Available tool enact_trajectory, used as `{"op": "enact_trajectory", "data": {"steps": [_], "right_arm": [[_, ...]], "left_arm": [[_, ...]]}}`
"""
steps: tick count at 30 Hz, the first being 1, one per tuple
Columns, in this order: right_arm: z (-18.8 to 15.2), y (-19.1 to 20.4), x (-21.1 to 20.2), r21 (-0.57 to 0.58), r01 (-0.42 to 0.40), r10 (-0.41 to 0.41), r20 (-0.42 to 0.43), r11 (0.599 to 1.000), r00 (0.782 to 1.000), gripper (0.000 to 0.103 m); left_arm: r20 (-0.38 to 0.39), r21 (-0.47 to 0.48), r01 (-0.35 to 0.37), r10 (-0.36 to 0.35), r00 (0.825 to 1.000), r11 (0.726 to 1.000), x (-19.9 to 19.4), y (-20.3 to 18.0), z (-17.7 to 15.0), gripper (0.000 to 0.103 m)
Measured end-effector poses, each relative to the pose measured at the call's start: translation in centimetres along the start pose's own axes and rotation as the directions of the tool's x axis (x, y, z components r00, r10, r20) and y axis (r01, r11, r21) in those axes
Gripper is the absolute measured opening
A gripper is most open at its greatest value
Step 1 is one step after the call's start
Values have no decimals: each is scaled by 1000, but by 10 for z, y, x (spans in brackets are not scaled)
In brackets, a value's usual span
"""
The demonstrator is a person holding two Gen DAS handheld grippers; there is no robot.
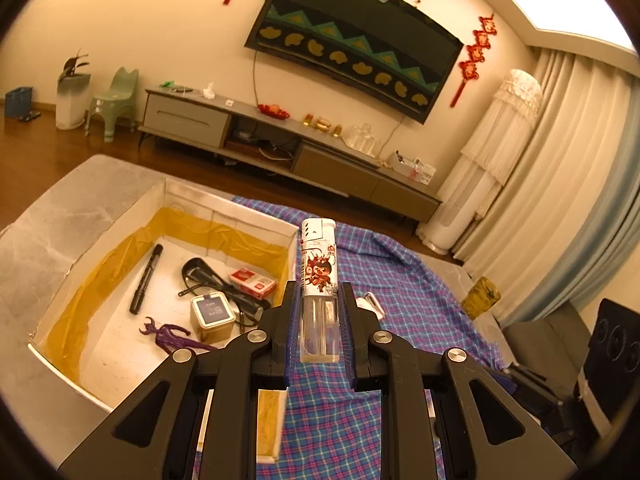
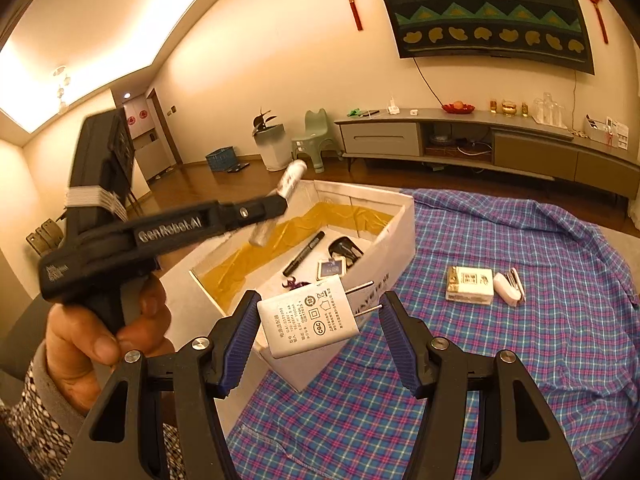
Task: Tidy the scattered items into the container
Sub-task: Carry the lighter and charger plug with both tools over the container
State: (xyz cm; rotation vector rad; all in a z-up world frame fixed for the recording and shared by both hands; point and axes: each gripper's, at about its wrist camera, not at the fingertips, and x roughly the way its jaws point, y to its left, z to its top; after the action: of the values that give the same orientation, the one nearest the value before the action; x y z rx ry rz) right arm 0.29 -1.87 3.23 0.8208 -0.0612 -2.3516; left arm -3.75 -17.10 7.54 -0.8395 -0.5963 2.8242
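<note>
Over the left side of the table the box stands open, lined with yellow film, and it already holds a marker, a tin, a red pack, dark glasses and a purple toy. The left gripper is clenched on a lighter, held upright by its clear lower half, and hangs just right of the box's near wall. To do this step well, I judge it should carry the lighter leftward over the rim, tip it low above a bare patch of floor near the marker, and only then let go, so it does not bounce out or knock the tin.

To the right, the right gripper grasps a white charger: the body presses the left pad and the prongs reach the right pad, so the hold looks slight and the charger sits tilted. It should travel slowly and wait its turn.

What stands in the way is mostly the other hand: both grippers aim at the same box, and the left one crosses in front of the right camera. Further right on the plaid cloth a small carton and a white case lie touching, not yet gathered.
</note>
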Motion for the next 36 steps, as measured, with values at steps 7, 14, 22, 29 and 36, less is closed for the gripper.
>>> {"op": "enact_trajectory", "data": {"steps": [7, 14, 22, 29, 36], "right_arm": [[15, 13, 11, -45, -17, 17, -3, 999, 1000, 62], [21, 16, 31, -67, -28, 26, -23, 997, 999, 62], [29, 17, 67, -77, -53, 47, -76, 996, 996, 62], [54, 24, 109, -82, -97, 87, -126, 992, 988, 62], [74, 36, 153, -80, -131, 114, -185, 988, 976, 62]], "left_arm": [[-6, -55, -23, 23, 1000, 998, 6, 29, 2, 19], [-1, -74, -48, 48, 999, 996, 16, 53, 1, 19], [-37, -95, -109, 105, 994, 990, 28, 82, -4, 19], [-38, -121, -208, 204, 978, 971, 15, 118, -3, 19], [-35, -88, -279, 277, 960, 956, 13, 125, -6, 19]]}}
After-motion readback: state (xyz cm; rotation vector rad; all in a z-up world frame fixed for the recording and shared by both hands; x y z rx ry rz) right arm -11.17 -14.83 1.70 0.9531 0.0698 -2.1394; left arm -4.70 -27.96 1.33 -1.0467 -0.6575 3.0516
